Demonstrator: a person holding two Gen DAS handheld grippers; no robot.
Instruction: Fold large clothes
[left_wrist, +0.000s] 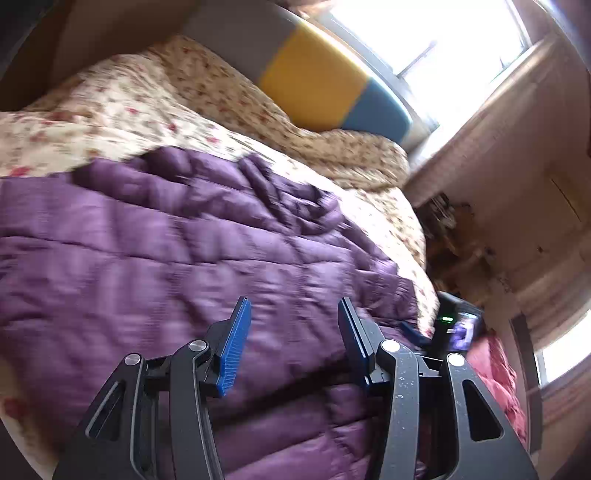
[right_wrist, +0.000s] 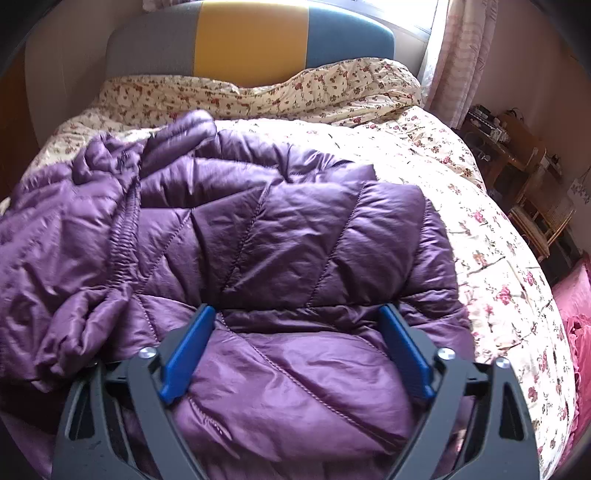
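A large purple quilted down jacket (right_wrist: 280, 236) lies spread on the bed, with a rumpled sleeve or hood bunched at its left. It also fills the left wrist view (left_wrist: 166, 251), blurred by motion. My right gripper (right_wrist: 297, 314) is open, its blue pads apart, just above the jacket's near panel. My left gripper (left_wrist: 293, 306) is open and empty, hovering over the jacket near its right part. The other gripper's black body and blue pad (left_wrist: 415, 332) show at the bed's right edge.
The bed has a floral cream cover (right_wrist: 480, 236) and a grey, yellow and blue headboard (right_wrist: 251, 37). A bright window and curtain (right_wrist: 461, 55) stand at the back right. A wooden table and chair (right_wrist: 524, 177) stand to the right, and pink fabric (right_wrist: 576, 317) lies beside the bed.
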